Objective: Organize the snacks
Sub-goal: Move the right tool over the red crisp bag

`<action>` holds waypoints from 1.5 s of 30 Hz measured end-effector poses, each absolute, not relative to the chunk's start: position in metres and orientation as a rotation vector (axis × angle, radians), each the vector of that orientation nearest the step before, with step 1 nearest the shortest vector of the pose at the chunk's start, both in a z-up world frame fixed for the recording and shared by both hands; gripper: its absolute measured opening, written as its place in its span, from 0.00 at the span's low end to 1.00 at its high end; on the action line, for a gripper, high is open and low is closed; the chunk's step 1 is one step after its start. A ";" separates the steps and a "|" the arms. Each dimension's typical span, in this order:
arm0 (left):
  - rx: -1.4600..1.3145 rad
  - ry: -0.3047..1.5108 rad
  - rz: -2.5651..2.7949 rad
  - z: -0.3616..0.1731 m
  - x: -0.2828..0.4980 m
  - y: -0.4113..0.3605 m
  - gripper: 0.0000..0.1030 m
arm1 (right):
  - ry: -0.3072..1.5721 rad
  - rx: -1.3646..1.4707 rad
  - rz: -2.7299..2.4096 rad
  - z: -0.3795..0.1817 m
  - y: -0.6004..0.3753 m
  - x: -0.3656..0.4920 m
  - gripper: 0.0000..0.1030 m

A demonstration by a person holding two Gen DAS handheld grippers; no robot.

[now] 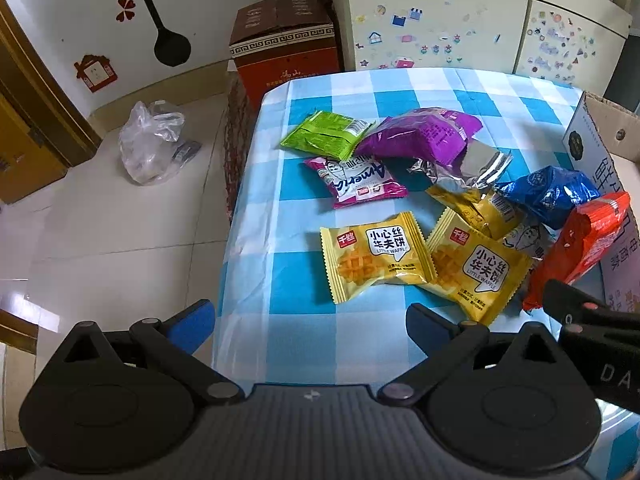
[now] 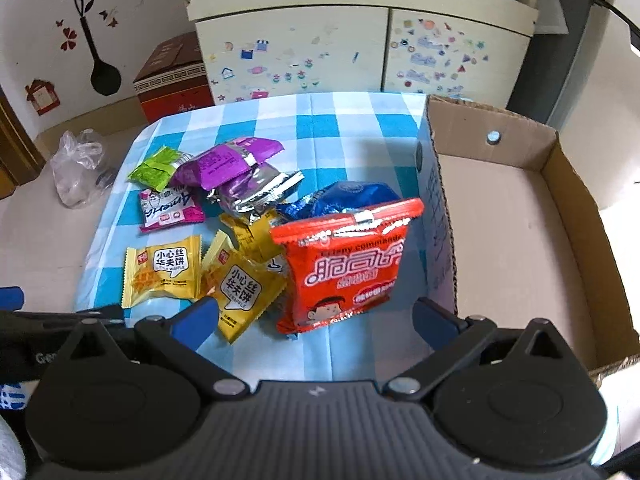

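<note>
The left gripper (image 1: 310,326) hovered low over the near edge of the checkered tablecloth (image 1: 304,168), its jaws spread wide and holding nothing, with a yellow Little Waffle packet (image 1: 376,256) lying just ahead between them. The right gripper (image 2: 316,320) was also wide open and empty, pointing forward and down, and the red snack packet (image 2: 344,264) lay just in front of its jaws. The cardboard box (image 2: 520,216) stood to the right of the right finger, touching the packet pile.

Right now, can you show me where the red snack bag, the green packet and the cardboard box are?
red snack bag (image 2: 344,264): right wrist view, middle of its printed front.
green packet (image 1: 324,136): left wrist view, middle of its back.
cardboard box (image 2: 568,216): right wrist view, inner right wall.
</note>
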State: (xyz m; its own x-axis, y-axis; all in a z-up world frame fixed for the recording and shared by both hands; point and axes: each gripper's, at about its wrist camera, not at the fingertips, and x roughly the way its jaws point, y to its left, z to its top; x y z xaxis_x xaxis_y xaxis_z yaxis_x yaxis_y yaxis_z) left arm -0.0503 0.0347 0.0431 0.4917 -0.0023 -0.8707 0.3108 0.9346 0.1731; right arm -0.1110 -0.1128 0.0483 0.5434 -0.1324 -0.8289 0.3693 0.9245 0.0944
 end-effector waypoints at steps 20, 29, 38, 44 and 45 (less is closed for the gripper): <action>0.334 1.049 -0.173 0.041 -0.050 0.033 1.00 | 0.954 0.277 -0.305 0.044 -0.114 -0.110 0.99; 0.332 1.049 -0.170 0.041 -0.049 0.033 1.00 | 0.955 0.278 -0.304 0.044 -0.114 -0.109 0.99; 0.332 1.049 -0.167 0.041 -0.049 0.034 1.00 | 0.957 0.282 -0.305 0.043 -0.115 -0.110 0.99; 0.331 1.052 -0.166 0.041 -0.049 0.035 1.00 | 0.959 0.288 -0.306 0.041 -0.116 -0.109 0.99; 0.329 1.054 -0.165 0.041 -0.049 0.035 1.00 | 0.958 0.289 -0.306 0.041 -0.116 -0.109 0.99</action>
State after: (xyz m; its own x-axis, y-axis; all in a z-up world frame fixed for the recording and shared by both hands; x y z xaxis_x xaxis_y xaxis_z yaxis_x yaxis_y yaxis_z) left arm -0.0491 0.0353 0.0406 0.4880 0.0230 -0.8726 0.2888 0.9391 0.1863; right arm -0.1091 -0.1156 0.0409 0.5391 -0.1270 -0.8326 0.3794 0.9192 0.1054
